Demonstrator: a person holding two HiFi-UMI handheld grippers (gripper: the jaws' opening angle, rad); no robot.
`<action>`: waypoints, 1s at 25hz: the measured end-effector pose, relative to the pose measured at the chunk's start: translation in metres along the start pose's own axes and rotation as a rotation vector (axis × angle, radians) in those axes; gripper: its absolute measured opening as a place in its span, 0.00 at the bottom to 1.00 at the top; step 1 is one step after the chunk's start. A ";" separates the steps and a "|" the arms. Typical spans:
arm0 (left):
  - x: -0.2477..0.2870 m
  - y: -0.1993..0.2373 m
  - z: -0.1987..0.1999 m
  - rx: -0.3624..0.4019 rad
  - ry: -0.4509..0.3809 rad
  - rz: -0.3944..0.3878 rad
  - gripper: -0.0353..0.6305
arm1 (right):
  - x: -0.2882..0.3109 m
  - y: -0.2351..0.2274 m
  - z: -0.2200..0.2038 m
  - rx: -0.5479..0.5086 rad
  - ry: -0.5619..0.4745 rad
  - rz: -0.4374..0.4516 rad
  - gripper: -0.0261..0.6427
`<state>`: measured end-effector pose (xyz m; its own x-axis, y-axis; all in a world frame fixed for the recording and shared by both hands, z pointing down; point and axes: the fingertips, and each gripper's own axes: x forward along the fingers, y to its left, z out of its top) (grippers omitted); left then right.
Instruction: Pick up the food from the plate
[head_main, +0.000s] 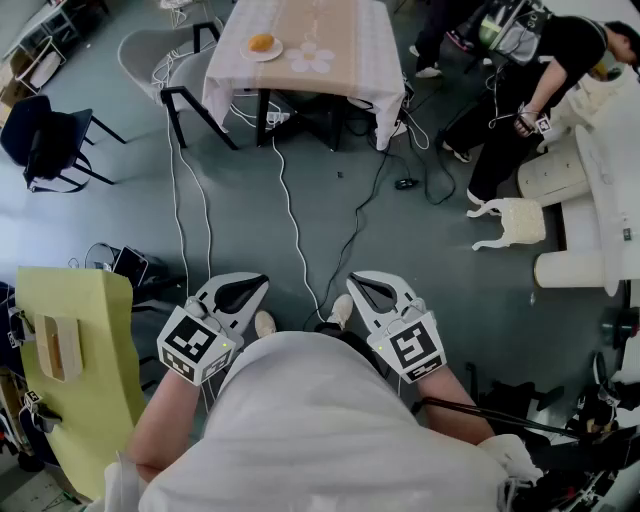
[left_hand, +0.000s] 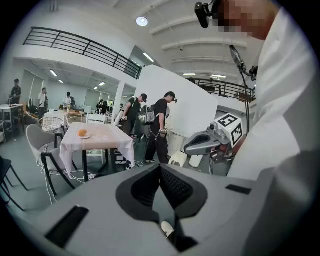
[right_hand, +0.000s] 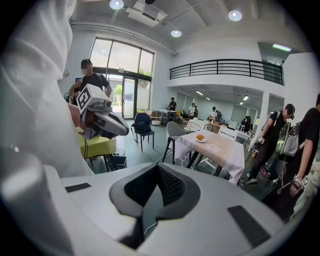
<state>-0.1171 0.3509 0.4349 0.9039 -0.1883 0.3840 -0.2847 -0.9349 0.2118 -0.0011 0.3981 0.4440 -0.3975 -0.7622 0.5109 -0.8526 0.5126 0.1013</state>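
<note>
Grey floor is stretching wide before the cloth-covered desk at upper centre. Left claw and right claw are hanging at the person's waist, jaws together and empty, probably because the desk is still far. The white plate is carrying the orange food at the desk's left edge.

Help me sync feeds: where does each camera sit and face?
Head view: on head, steeply down at floor; white torso, left gripper, right gripper show.
Left gripper view: along its shut jaws toward the white-clothed table; right gripper shows.
Right gripper view: along its shut jaws toward that table; left gripper shows.
Shared: all see the round orange food.
</note>
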 end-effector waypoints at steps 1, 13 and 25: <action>0.004 -0.001 0.001 0.002 -0.001 0.000 0.07 | -0.001 -0.003 -0.002 0.001 0.000 -0.001 0.06; 0.079 -0.021 0.028 0.003 0.026 0.051 0.07 | -0.025 -0.077 -0.033 0.003 -0.029 0.036 0.06; 0.143 -0.009 0.058 -0.040 0.025 0.154 0.07 | -0.005 -0.161 -0.059 -0.035 -0.054 0.115 0.06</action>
<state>0.0336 0.3153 0.4360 0.8406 -0.3206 0.4365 -0.4322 -0.8828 0.1839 0.1579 0.3425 0.4752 -0.5105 -0.7175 0.4739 -0.7884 0.6105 0.0749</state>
